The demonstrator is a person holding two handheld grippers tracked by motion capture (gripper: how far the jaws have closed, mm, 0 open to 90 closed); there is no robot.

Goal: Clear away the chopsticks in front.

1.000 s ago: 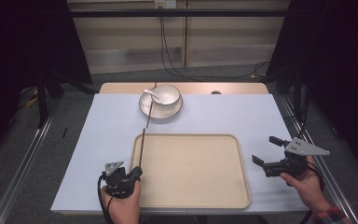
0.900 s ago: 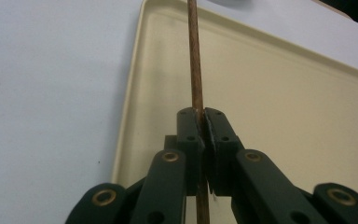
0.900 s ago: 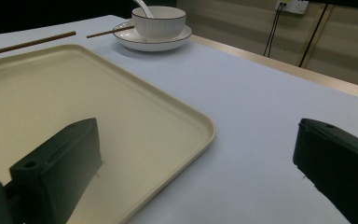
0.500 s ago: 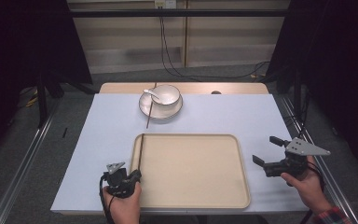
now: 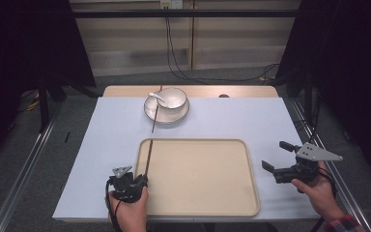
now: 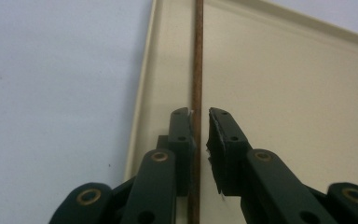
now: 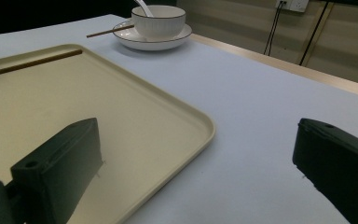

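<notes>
Chopstick (image 6: 196,70) lies along left edge of tray (image 5: 203,203), inside rim; 2nd chopstick (image 5: 155,116) w/ plate (image 5: 150,112) & bowl (image 5: 172,98) far end of tabletop (image 5: 106,145). Step, by the look: release after placing. Left gripper (image 6: 200,114) jaws just been opening, slim gap, stick between, not pinched. Right gripper (image 5: 276,157) jaws wide apart, idle. Next: back off w/o nudging stick, fetch 2nd. Vs 1 s ago: stick reached past tray to plate, now wholly in tray.

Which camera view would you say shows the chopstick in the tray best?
The left gripper view: the chopstick runs between the left gripper along the tray edge. The high view shows it thin; the right gripper view shows its far end.
</notes>
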